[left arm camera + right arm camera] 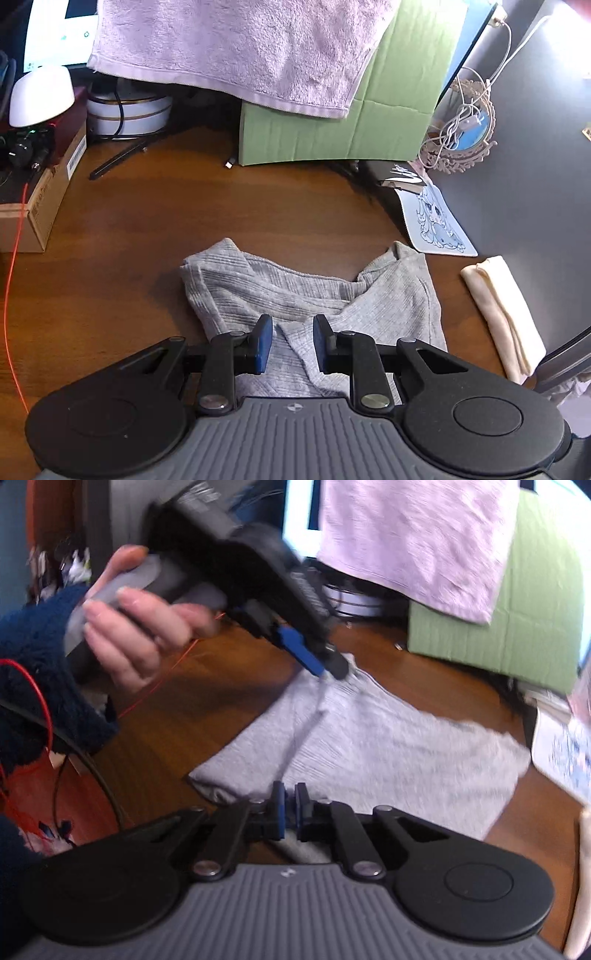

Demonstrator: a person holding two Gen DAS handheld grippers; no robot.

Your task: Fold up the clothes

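The grey ribbed garment (325, 295) lies rumpled on the brown bench (147, 229), its sleeves folded inward. The left hand-held gripper (292, 343) sits over its near part, blue pads partly apart with a ridge of the cloth between them; from the right wrist view its tips (327, 666) meet the fabric, though I cannot tell whether the cloth is pinched. The right hand-held gripper (290, 810) is nearly closed at the garment's near edge; a grip on the fabric is unclear through blur. A folded cream cloth (502, 314) lies at three o'clock from the garment, a green box (388, 122) under a lilac towel (240, 48) at twelve.
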